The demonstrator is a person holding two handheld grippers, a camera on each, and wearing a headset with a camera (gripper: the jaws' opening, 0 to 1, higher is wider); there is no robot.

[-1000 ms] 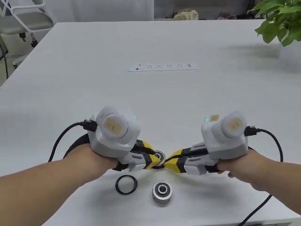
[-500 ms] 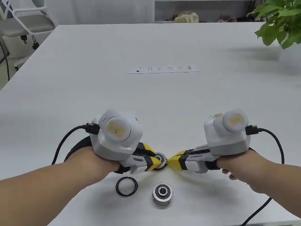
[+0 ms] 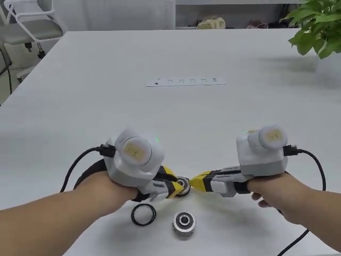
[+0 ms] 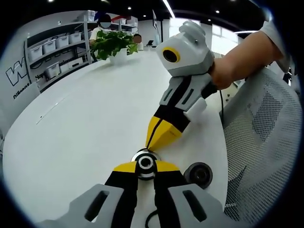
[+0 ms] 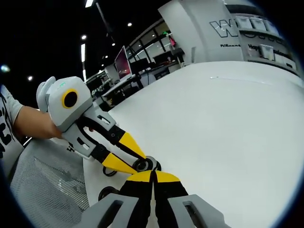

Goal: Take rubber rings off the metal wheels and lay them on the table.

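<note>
Down at the near edge of the white worktop (image 3: pixel 80 106), and straight to the action: left hand-held gripper (image 3: pixel 177 188) with yellow jaws clamped on a small metal wheel (image 3: pixel 184 185), near centre. Same grip in the left gripper view, jaws tight on either side of the rim, dark hub facing the camera. No telling whether held clear of the surface or resting on it. From the right, the right hand-held gripper (image 3: pixel 192 183), jaws pressed together into one yellow point, tip touching the right side of that wheel; no telling about any rubber pinched between them. Nearer, lying flat on the worktop, a loose black rubber ring (image 3: pixel 143 214), a little left of the held wheel and apart from it. Just right of that ring, a second wheel (image 3: pixel 184 221), flat on its side, hub up, touched by neither hand-held gripper. A black cable (image 3: pixel 85 152) trailing off the left unit, another looping off the right one. Far back at centre, a white power strip (image 3: pixel 185 81) lying on the worktop; in the far right corner, a leafy green plant (image 3: pixel 317 26); far left, beyond the edge, a white chair (image 3: pixel 32 21).
</note>
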